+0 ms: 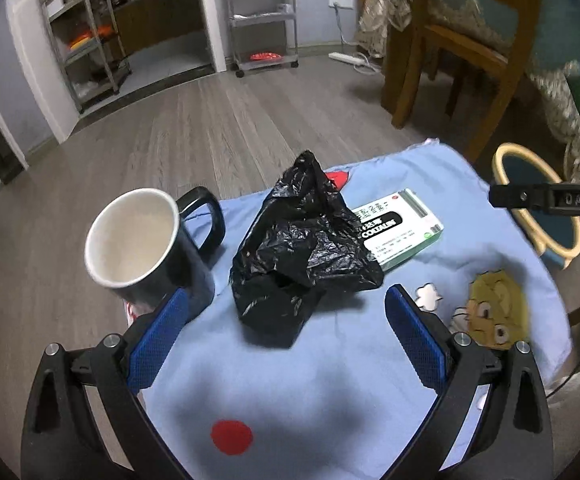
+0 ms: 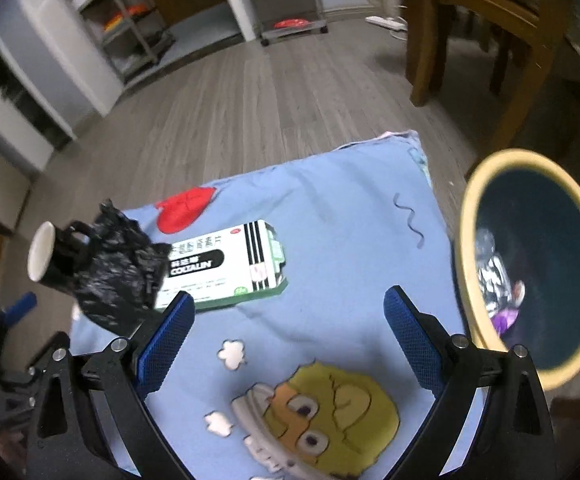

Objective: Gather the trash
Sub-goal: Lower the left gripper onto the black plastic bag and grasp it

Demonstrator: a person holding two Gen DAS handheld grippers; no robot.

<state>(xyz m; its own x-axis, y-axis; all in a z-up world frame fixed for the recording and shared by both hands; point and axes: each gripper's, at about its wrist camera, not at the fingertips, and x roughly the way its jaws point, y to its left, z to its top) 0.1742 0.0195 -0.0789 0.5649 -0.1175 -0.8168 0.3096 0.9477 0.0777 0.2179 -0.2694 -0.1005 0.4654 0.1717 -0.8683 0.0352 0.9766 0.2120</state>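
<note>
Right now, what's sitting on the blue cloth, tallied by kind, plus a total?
Mug: 1
Black plastic bag: 1
Medicine box: 1
Total: 3
The bin stands beside the blue cloth, not on it, so it isn't counted.

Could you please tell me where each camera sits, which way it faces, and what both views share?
Left wrist: on the open left gripper, facing forward over the crumpled black plastic bag and black mug with white inside; its blue-padded fingers show.
Right wrist: on the open right gripper, facing the green-and-white medicine box and yellow-rimmed round bin; its fingers show.
Shared: the bag, mug, box, bin and light blue cartoon-print cloth.
</note>
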